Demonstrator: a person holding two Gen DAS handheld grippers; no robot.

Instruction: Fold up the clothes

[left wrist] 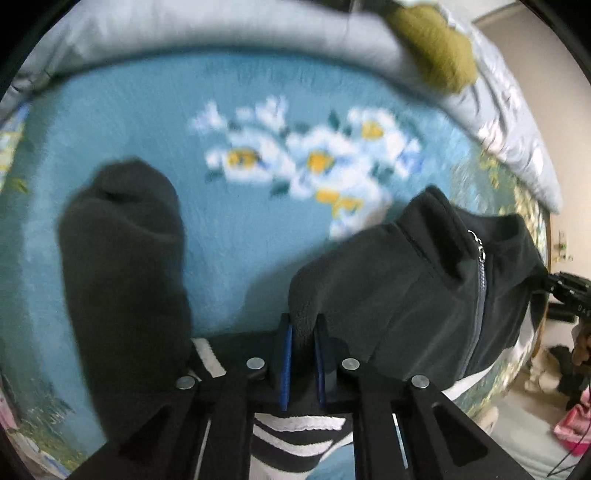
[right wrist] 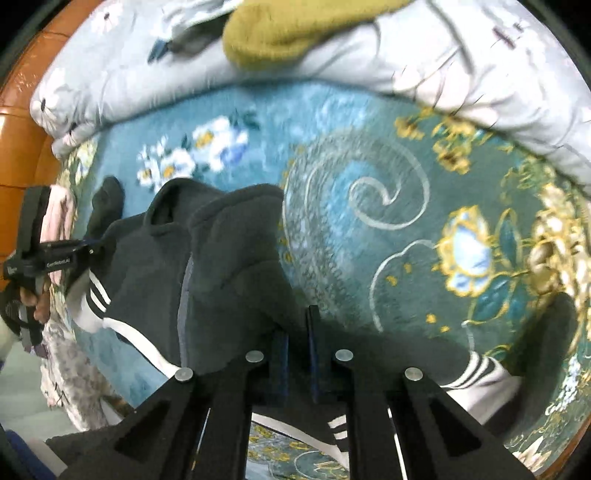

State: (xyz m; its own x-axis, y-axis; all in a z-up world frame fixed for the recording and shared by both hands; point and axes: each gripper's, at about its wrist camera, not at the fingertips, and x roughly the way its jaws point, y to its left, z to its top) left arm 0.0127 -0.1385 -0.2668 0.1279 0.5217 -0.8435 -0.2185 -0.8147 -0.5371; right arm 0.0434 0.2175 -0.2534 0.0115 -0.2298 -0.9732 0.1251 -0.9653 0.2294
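Two grippers each pinch the same dark fleece jacket [left wrist: 406, 280] above a bed. The left gripper [left wrist: 303, 325] has its blue-padded fingers [left wrist: 286, 365] pressed together on a fold of the fleece near the shoulder, and a dark sleeve [left wrist: 122, 258] hangs to its left over the teal floral blanket [left wrist: 229, 110]. The jacket's collar and its grey zipper [left wrist: 480, 280] lie to the right of that grip, with white stripes [left wrist: 295, 424] showing below the fingers. The right gripper [right wrist: 297, 332] is likewise clamped on dark fabric at the jacket's other side; its pads are mostly buried in the cloth. From the right wrist view, the left tool appears at the far left edge, held in a hand [right wrist: 35, 299]. A grey quilt [right wrist: 443, 62] is bunched along the far side of the blanket, and an olive-green garment [right wrist: 295, 33] rests on it. Both views are blurred.
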